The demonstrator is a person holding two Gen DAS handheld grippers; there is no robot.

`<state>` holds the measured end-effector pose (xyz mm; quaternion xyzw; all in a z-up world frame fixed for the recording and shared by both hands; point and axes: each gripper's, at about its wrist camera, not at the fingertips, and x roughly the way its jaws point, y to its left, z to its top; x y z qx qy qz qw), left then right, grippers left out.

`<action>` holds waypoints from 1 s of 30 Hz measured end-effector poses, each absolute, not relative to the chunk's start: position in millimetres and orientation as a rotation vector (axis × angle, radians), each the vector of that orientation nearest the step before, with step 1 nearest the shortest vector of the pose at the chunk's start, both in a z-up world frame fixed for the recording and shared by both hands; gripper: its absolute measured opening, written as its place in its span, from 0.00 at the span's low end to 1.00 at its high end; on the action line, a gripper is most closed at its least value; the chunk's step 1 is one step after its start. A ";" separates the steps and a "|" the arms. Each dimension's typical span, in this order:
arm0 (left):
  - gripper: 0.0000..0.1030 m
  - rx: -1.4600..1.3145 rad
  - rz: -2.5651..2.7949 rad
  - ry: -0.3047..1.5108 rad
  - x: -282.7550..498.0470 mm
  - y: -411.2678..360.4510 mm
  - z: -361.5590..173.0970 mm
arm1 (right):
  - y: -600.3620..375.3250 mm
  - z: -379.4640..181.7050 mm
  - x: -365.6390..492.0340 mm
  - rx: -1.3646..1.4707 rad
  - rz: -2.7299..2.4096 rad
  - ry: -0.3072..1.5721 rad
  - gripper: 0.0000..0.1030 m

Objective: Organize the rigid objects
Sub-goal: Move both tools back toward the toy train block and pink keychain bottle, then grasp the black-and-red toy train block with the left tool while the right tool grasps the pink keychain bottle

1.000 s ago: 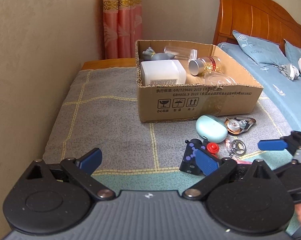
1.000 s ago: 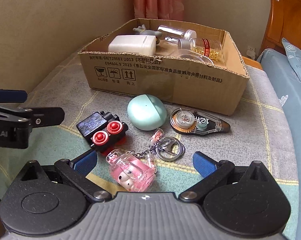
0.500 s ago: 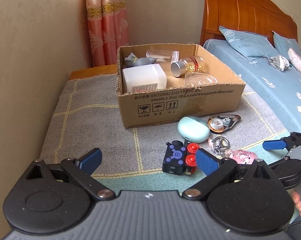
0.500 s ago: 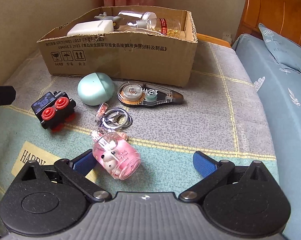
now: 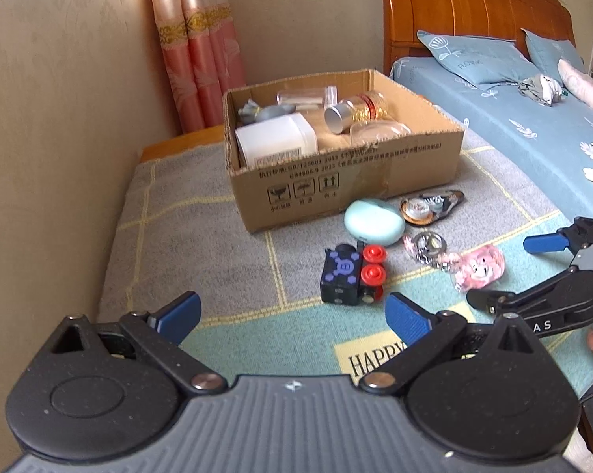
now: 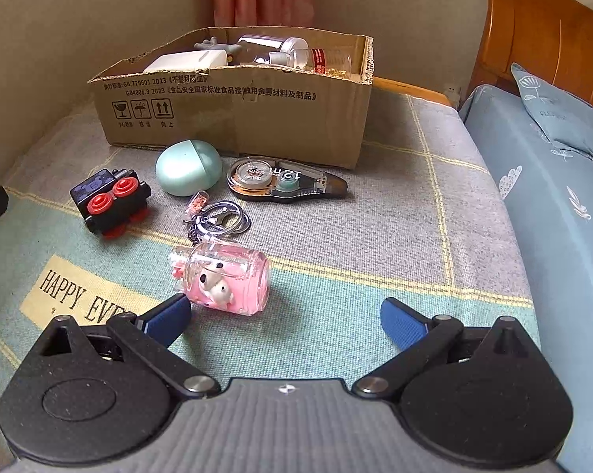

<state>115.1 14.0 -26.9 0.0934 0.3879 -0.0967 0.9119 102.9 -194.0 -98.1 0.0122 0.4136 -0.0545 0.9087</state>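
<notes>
Left wrist: left gripper [image 5: 292, 313] spread, empty. Box [image 5: 355, 181] holds bottles, jar; toy block [image 5: 351, 274], egg [image 5: 373, 222] outside.
Right wrist: right gripper [image 6: 286, 315] spread, empty, near keychain [image 6: 225, 278]; tape [image 6: 284, 183] also unpacked.

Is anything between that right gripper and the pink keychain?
Nothing visible. The right gripper is open, and the pink keychain lies on the blanket just ahead of it, near the left fingertip, with bare blanket between.
</notes>
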 end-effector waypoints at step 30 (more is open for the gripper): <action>0.97 0.151 -0.256 0.896 146.9 9.9 -91.3 | -216.1 -99.8 96.0 0.088 -0.242 0.829 1.00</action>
